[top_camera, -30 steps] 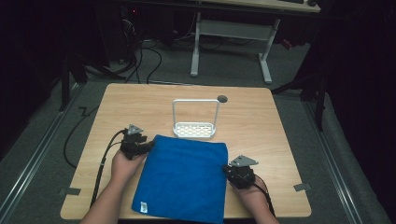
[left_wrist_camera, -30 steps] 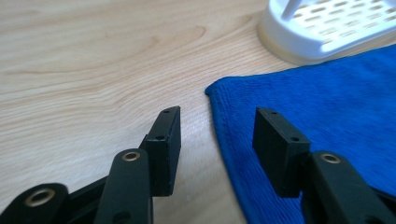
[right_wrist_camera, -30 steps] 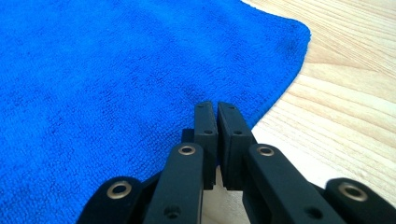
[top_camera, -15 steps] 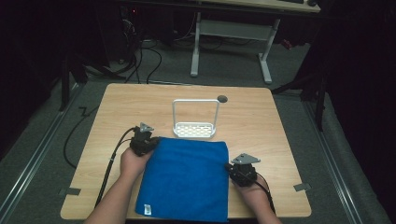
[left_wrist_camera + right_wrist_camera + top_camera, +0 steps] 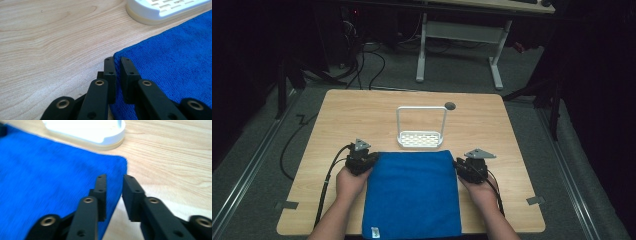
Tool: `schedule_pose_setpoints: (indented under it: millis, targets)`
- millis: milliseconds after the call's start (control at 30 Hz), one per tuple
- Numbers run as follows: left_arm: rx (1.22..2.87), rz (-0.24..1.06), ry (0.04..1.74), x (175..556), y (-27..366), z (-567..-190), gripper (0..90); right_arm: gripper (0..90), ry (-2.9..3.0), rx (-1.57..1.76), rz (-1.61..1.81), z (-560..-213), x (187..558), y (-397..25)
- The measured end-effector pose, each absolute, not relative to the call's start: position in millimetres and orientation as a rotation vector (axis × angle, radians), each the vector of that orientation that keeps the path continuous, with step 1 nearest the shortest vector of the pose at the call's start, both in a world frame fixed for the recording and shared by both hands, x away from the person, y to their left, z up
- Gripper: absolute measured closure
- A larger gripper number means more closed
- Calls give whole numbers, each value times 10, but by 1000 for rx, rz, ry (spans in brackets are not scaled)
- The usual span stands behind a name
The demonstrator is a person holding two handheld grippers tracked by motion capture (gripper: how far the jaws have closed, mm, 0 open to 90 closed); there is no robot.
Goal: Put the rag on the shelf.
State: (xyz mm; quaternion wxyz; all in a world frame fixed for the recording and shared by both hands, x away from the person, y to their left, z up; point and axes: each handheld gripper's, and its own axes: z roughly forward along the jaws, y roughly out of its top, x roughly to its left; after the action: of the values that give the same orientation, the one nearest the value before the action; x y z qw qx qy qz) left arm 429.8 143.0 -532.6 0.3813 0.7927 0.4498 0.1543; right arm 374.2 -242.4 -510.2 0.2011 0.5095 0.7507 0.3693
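Note:
A blue towel point(image 5: 412, 195) lies flat on the near half of the wooden table point(image 5: 362, 115). My left gripper point(image 5: 364, 161) is at the towel's far left corner. In the left gripper view its jaws point(image 5: 118, 60) stand almost together on the edge of that towel point(image 5: 170, 62) corner. My right gripper point(image 5: 462, 167) sits at the far right corner. In the right gripper view its jaws point(image 5: 115, 178) straddle the towel point(image 5: 50, 175) edge with a narrow gap, and wood shows between them.
A white perforated rack point(image 5: 419, 140) with a tall wire handle stands just beyond the towel, and it is close ahead in both gripper views point(image 5: 162, 10) point(image 5: 85, 130). A dark round hole point(image 5: 450, 106) marks the table's far side. Cables trail off the left edge.
My left gripper has moved right and slightly nearer, from beside the towel onto its far left corner. The right gripper has stayed at the right corner.

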Motion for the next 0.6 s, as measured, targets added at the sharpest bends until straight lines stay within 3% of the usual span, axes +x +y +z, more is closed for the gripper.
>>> schedule_pose_setpoints:
  millis: [600]
  targets:
    - [1988,341,1170,4337,1479,-5336,837,604,2103,1460,929,-5201,4226,-2210]
